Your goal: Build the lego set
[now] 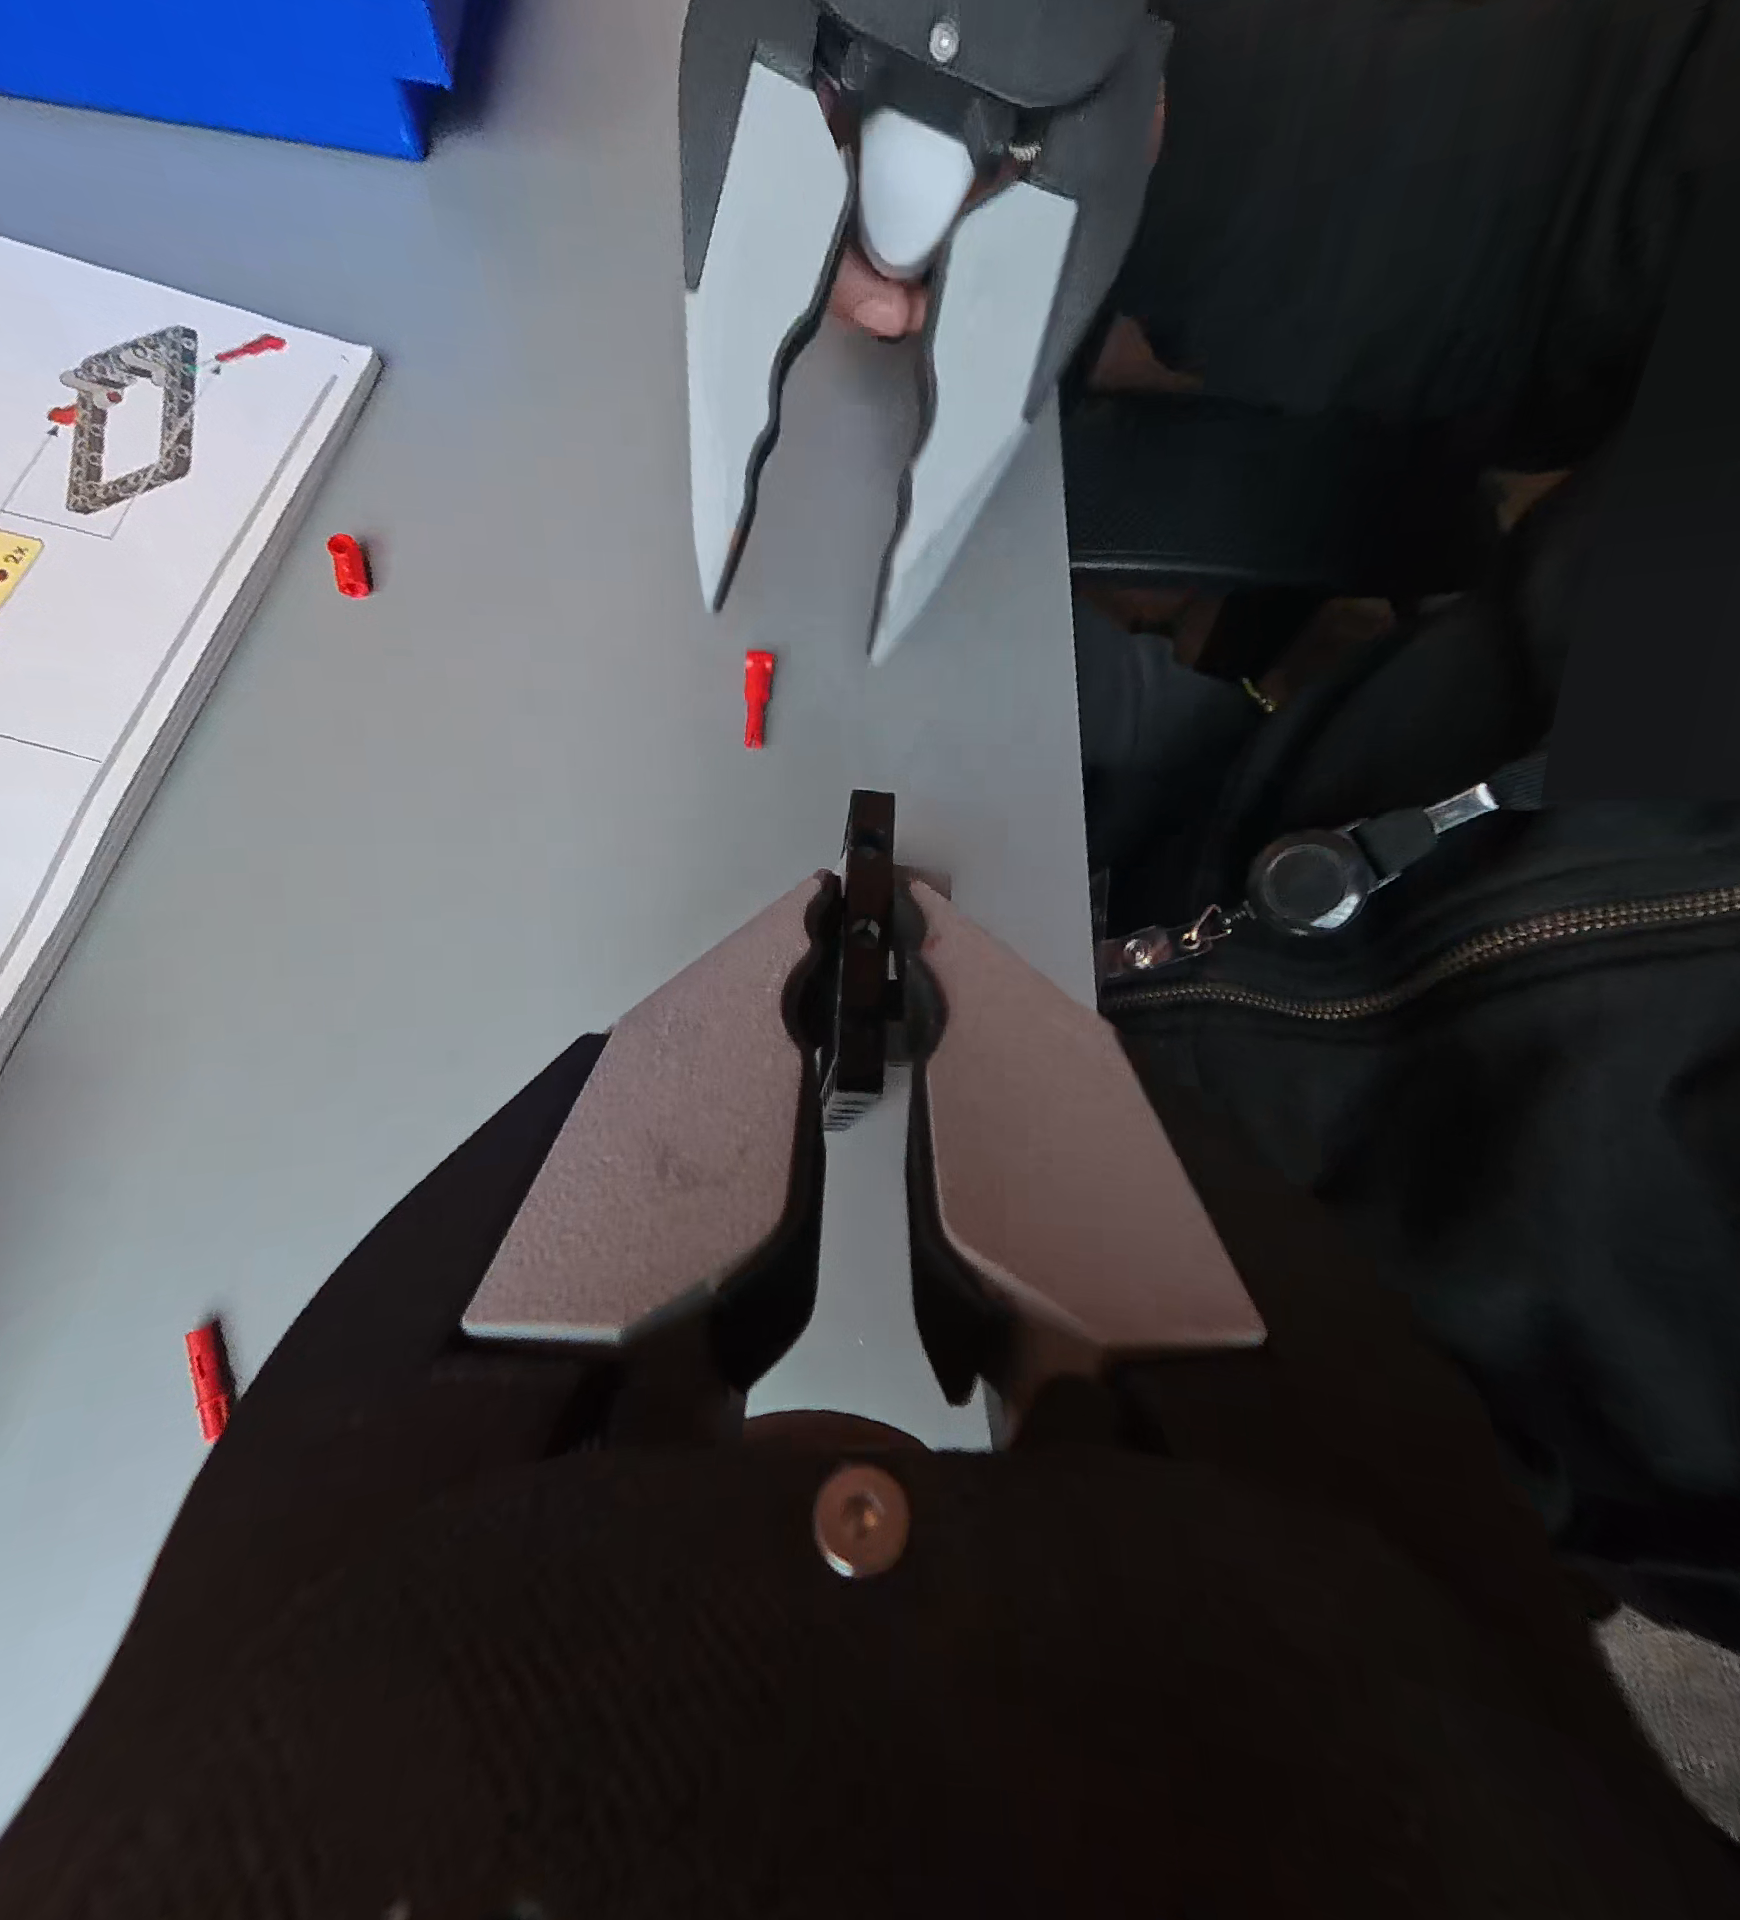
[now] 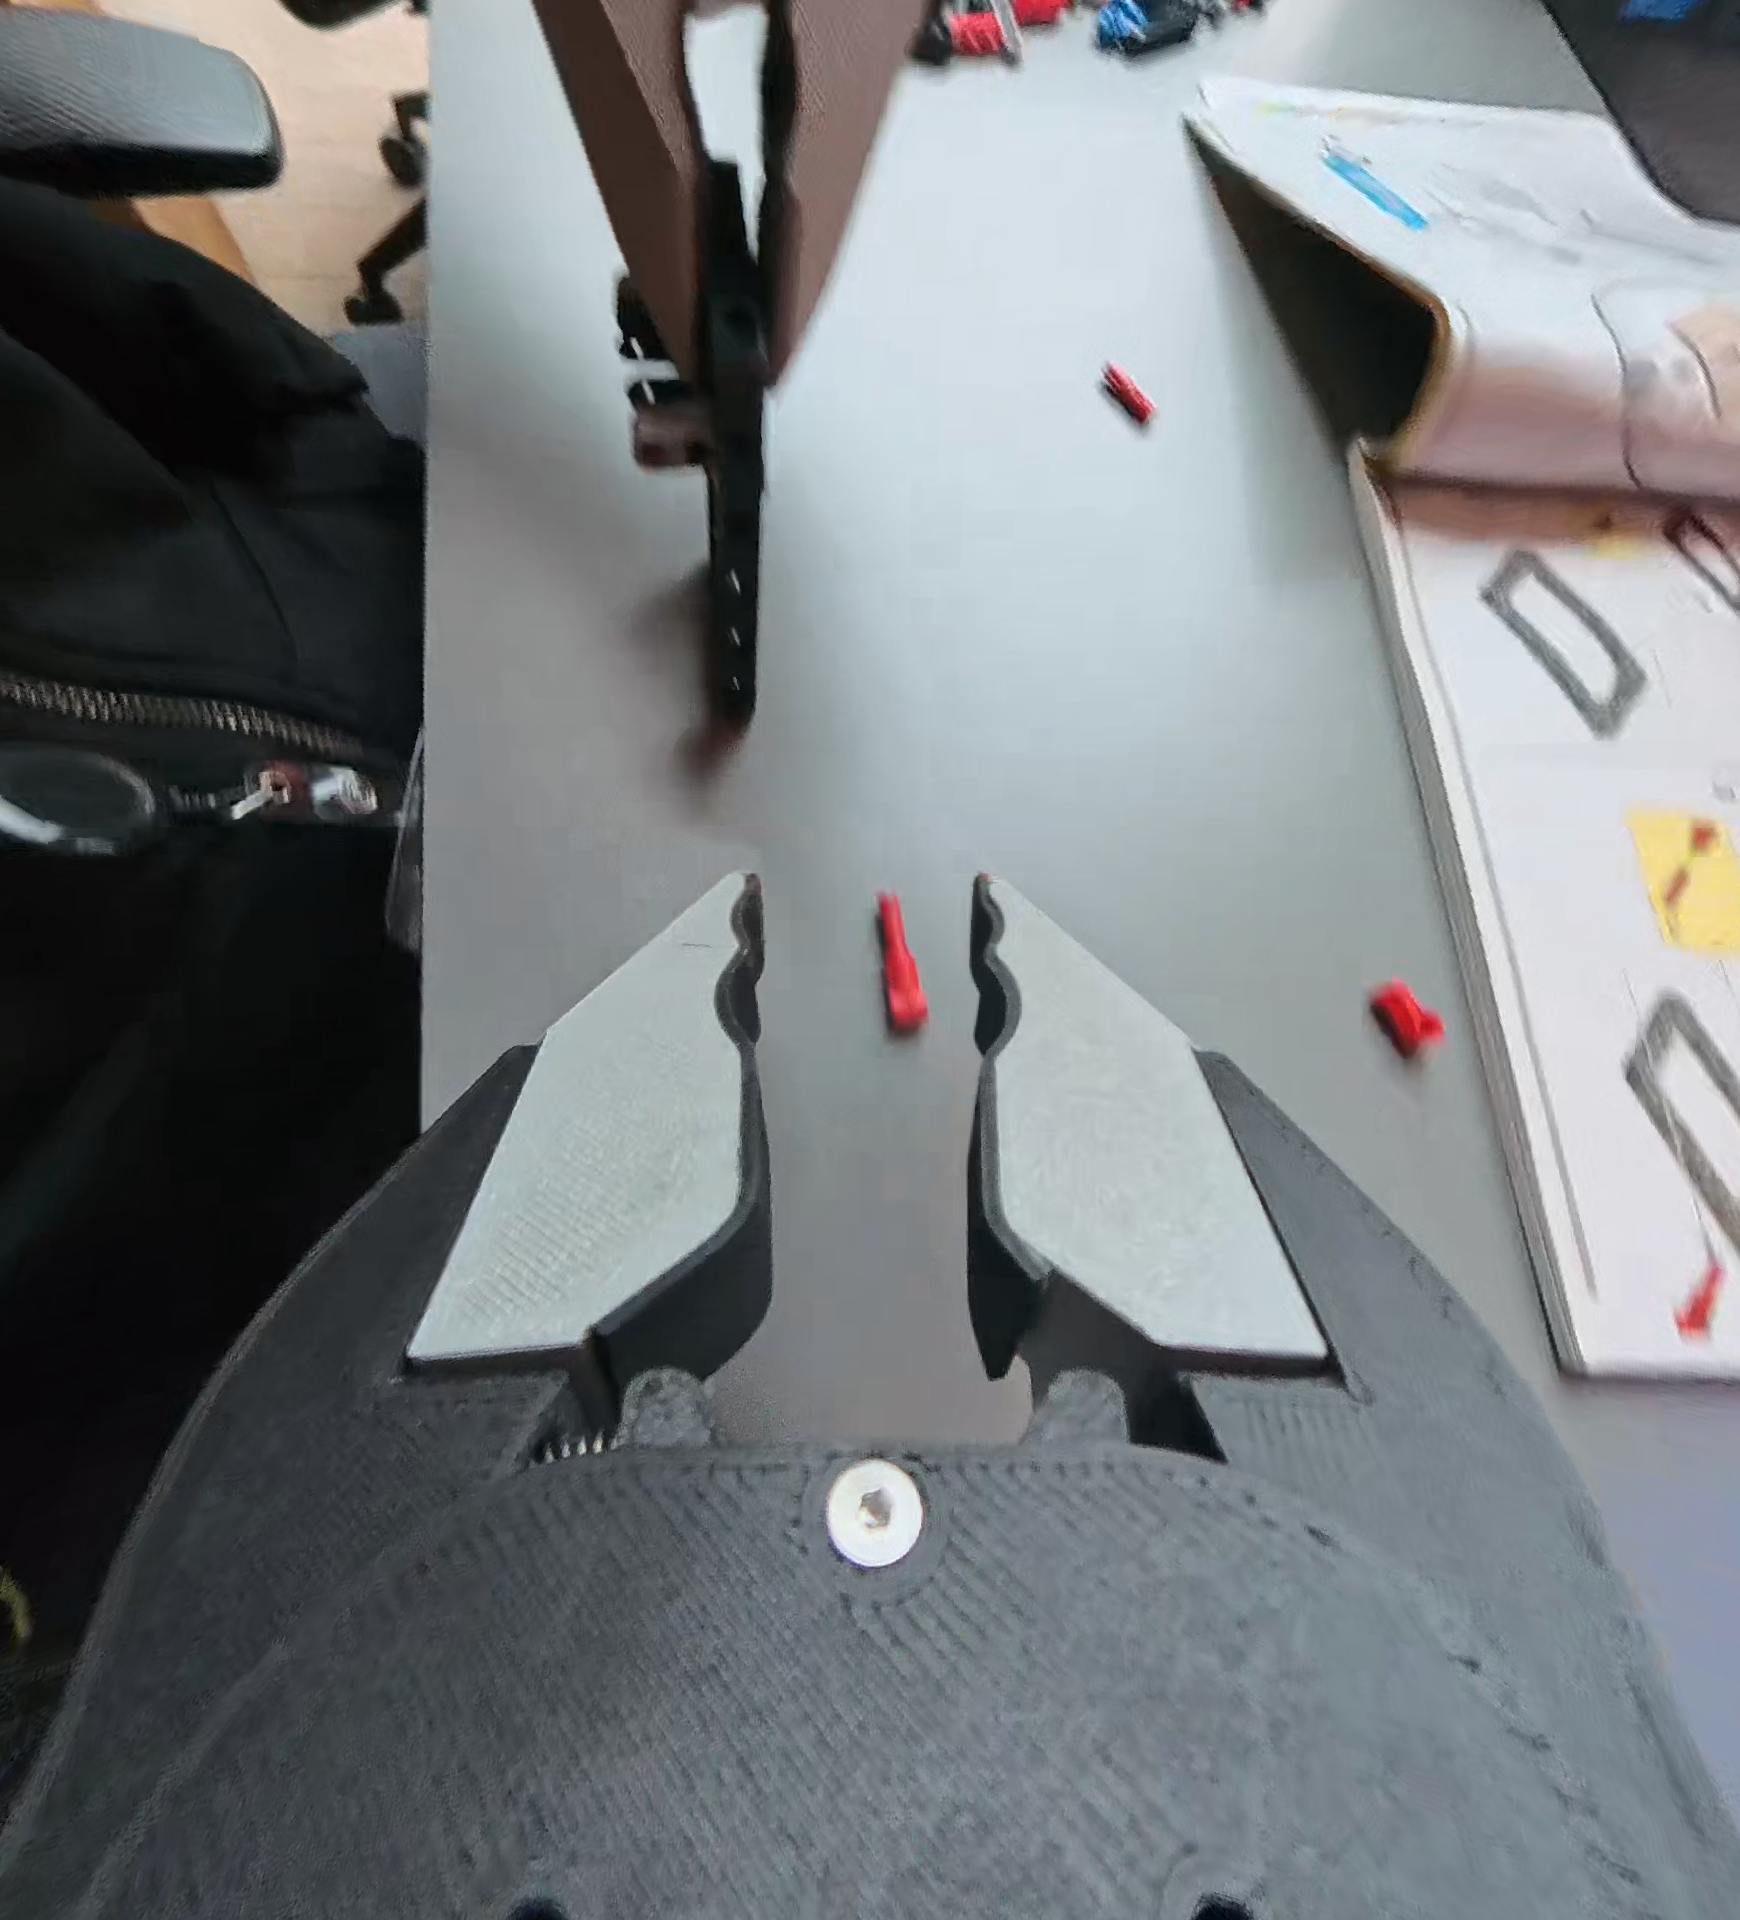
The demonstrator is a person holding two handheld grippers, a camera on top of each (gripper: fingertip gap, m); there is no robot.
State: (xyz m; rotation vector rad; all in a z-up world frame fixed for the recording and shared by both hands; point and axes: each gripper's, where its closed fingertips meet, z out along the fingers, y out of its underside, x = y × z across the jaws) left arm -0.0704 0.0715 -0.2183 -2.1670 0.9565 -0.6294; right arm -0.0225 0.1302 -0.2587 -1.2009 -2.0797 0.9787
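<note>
Your left hand-held gripper (image 1: 866, 914) clamps a black perforated plastic beam (image 1: 868, 935) above the grey tabletop (image 1: 492, 935), while your right hand-held gripper (image 2: 866, 894) hangs open around a small red plastic pin (image 2: 899, 966).

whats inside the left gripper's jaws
A black lego beam is clamped on edge between the left gripper fingers, its end sticking out. The pads cover its lower part.

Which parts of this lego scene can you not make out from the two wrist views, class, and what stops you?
- Black lego piece, left wrist view: its middle is hidden between the left gripper fingers.
- Instruction booklet, right wrist view: motion-blurred, cut by the right edge.
- Loose lego pile, right wrist view: cut by the top edge, too small.
- Red pin, left wrist view: partly behind the gripper body.
</note>
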